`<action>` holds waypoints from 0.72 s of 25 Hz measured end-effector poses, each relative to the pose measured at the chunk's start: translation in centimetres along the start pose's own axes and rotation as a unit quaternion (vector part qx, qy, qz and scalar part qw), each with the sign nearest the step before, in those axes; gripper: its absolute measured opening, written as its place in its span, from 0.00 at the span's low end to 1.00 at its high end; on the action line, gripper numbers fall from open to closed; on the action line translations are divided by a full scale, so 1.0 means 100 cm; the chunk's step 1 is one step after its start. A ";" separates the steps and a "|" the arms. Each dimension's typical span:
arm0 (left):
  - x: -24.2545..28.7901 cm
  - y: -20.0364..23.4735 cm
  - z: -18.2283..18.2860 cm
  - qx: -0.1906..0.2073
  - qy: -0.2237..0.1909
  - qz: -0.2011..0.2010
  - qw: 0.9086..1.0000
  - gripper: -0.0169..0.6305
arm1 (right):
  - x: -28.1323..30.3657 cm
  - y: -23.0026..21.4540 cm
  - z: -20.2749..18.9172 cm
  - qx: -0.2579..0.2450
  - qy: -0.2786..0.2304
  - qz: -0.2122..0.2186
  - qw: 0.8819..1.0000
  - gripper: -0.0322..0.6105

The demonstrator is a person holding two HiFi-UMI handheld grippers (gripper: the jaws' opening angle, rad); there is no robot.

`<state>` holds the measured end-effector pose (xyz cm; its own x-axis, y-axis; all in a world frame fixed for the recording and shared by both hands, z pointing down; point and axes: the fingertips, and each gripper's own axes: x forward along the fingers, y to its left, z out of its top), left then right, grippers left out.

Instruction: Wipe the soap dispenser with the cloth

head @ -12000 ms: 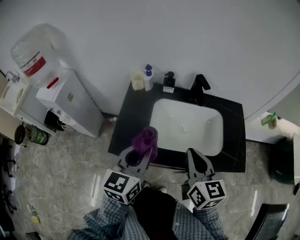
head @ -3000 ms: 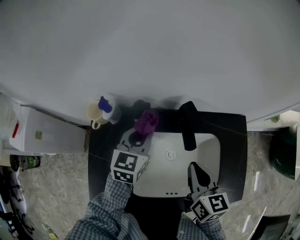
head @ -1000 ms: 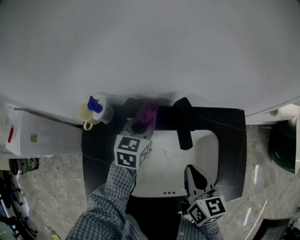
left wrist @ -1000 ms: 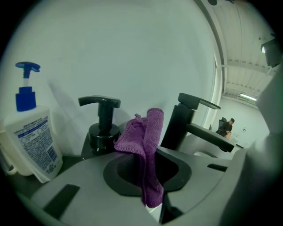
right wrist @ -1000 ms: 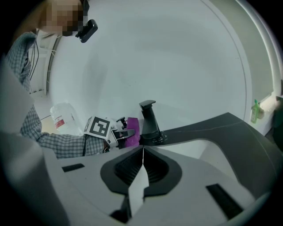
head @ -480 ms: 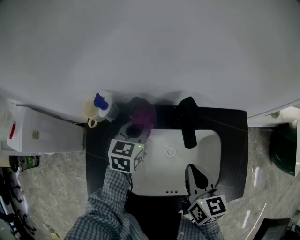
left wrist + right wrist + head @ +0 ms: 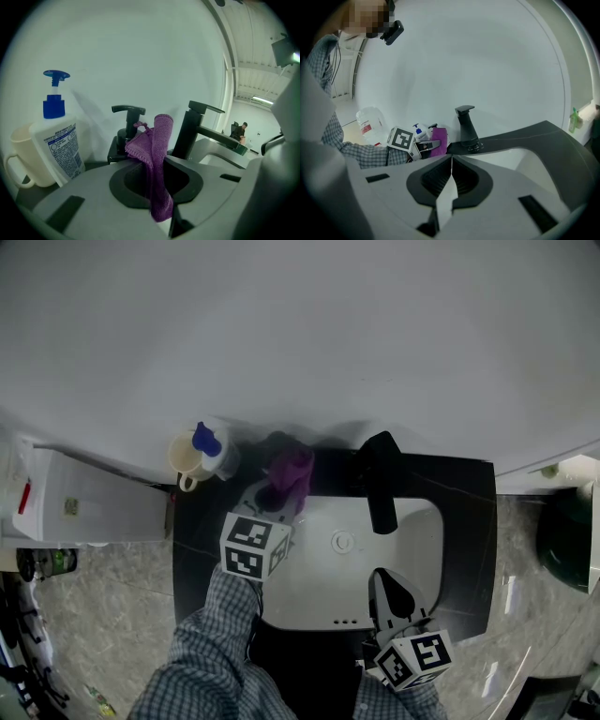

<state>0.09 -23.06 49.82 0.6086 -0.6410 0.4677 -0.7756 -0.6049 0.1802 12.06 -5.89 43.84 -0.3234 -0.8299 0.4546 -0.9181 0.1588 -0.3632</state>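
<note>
My left gripper (image 7: 280, 493) is shut on a purple cloth (image 7: 292, 469), which sticks up past the jaws at the back left of the sink. In the left gripper view the cloth (image 7: 158, 150) hangs in front of the black soap dispenser (image 7: 125, 129), right beside its pump; whether they touch I cannot tell. In the head view the dispenser (image 7: 277, 441) is mostly hidden behind the cloth. My right gripper (image 7: 382, 576) hovers over the front of the white basin (image 7: 323, 587), shut with nothing in it (image 7: 451, 158).
A white bottle with a blue pump (image 7: 55, 136) and a cream mug (image 7: 22, 157) stand left of the dispenser. A black faucet (image 7: 379, 480) rises to the right of the cloth. The black counter (image 7: 466, 521) meets the wall behind, and a white cabinet (image 7: 84, 507) stands at the left.
The left gripper with the cloth has shifted a little sideways and back near the dispenser. The right gripper has stayed over the basin.
</note>
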 end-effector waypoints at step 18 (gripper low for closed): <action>-0.026 -0.020 0.015 -0.012 -0.032 -0.026 0.999 0.12 | 0.001 0.016 0.005 -0.009 -0.008 0.000 1.000 0.08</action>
<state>0.30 -20.91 46.90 0.6569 -0.6390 0.4002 -0.7463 -0.6266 0.2246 10.69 -5.99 42.95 -0.3195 -0.8385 0.4415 -0.9223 0.1681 -0.3481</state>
